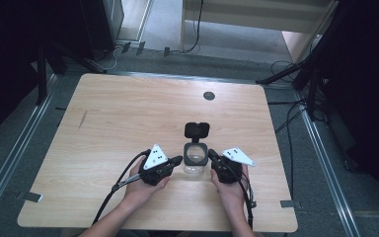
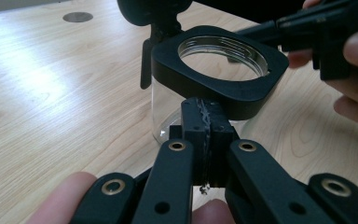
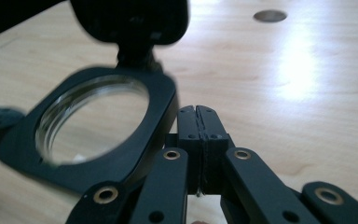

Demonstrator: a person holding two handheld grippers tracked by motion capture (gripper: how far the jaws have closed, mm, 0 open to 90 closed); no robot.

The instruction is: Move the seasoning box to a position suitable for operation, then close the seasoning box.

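Note:
A clear glass jar (image 1: 196, 168) with a square black collar (image 2: 223, 88) stands on the wooden table (image 1: 118, 118), near the front middle. Its black lid (image 1: 197, 130) is flipped open and stands up behind the round mouth. My left gripper (image 1: 178, 159) comes in from the jar's left, shut with nothing between its jaws; its tip (image 2: 204, 116) sits at the collar's near side, just below the rim. My right gripper (image 1: 211, 155) comes in from the jar's right, also shut and holding nothing; its tip (image 3: 198, 119) lies right beside the collar (image 3: 163, 93). The jar looks empty.
A round dark grommet hole (image 1: 208, 96) lies in the tabletop behind the jar. Bare wood spreads to the left and far side. Cables and stand legs (image 1: 296, 74) lie on the floor past the table's back and right edges.

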